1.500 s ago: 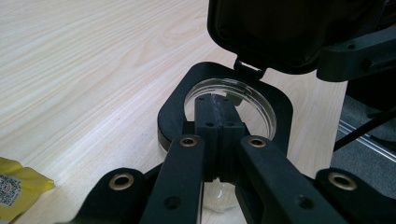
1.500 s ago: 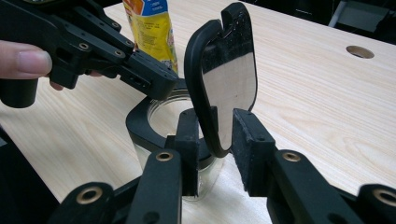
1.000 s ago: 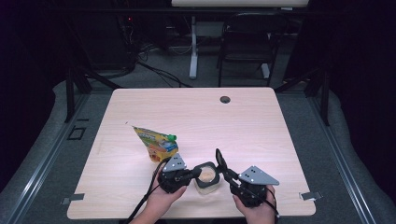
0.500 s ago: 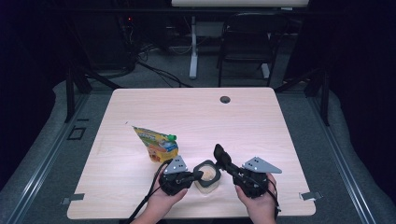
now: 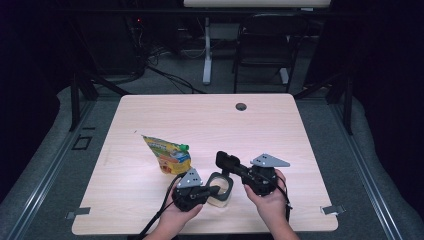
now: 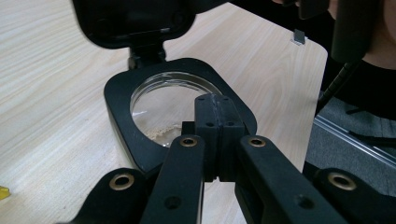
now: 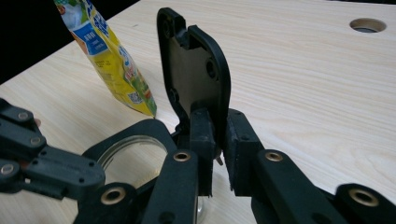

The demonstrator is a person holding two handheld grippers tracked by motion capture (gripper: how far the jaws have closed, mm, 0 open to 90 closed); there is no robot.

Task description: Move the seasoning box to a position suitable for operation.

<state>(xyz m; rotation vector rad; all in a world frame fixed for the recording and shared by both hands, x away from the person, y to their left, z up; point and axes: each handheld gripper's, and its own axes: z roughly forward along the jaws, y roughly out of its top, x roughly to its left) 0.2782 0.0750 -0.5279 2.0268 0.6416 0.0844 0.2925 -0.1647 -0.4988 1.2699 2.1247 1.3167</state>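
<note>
A small clear container [image 5: 223, 196] with a black rim [image 6: 121, 98] stands near the table's front edge. Its hinged black lid [image 5: 227, 161] is raised and stands nearly upright [image 7: 196, 70]. My left gripper [image 5: 212, 190] comes in from the left and is shut on the near side of the rim [image 6: 219, 100]. My right gripper [image 5: 235, 167] comes in from the right and pinches the lid's edge [image 7: 217, 119]. Its jaws have just been opening slightly, with the lid still between the pads. A yellow snack pouch [image 5: 167, 154] with a green cap lies just left of and behind the container [image 7: 107, 51].
The light wooden table [image 5: 300, 150] has a round cable hole [image 5: 241, 106] near its far edge. A chair and a desk leg stand on the floor beyond the table. Both of the person's hands rest at the front edge.
My right gripper has shifted a little farther from me with the lid, which now stands more upright. The left gripper and the container have stayed put.
</note>
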